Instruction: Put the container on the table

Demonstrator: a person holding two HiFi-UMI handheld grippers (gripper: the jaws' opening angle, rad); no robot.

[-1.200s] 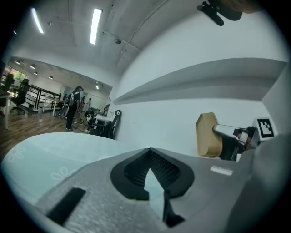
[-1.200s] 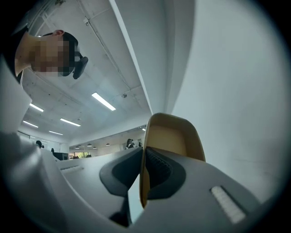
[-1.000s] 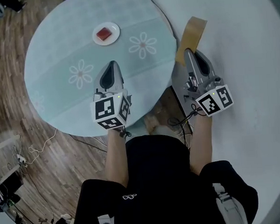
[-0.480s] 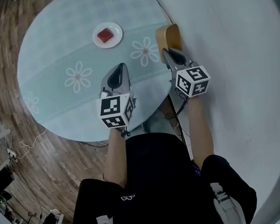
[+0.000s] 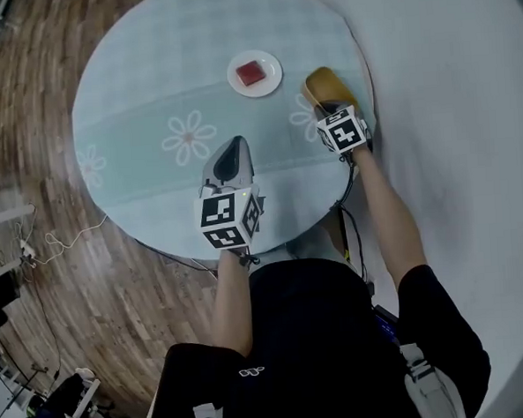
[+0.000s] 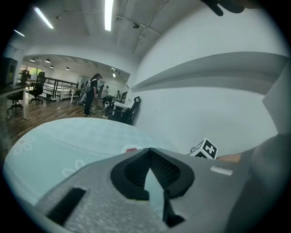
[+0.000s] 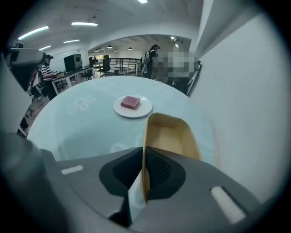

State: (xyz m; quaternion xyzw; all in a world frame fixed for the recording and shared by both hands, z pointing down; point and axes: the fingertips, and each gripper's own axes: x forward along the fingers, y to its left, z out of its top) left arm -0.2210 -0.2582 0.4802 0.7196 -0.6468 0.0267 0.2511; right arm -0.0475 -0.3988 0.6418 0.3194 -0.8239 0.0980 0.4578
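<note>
Right gripper: pinching the wooden container by its near wall, holding it upright over the round table, likely for set-down.
Left gripper: jaws pressed together, empty, hovering aside.

The left gripper and right gripper are grey, wedge-shaped shells with black ribbed pads inside. The left cube and right cube are white with black square markers. A thin black cable trails from the right gripper. The person wears a black short-sleeved shirt and dark trousers. A small white logo is too small to read.
</note>
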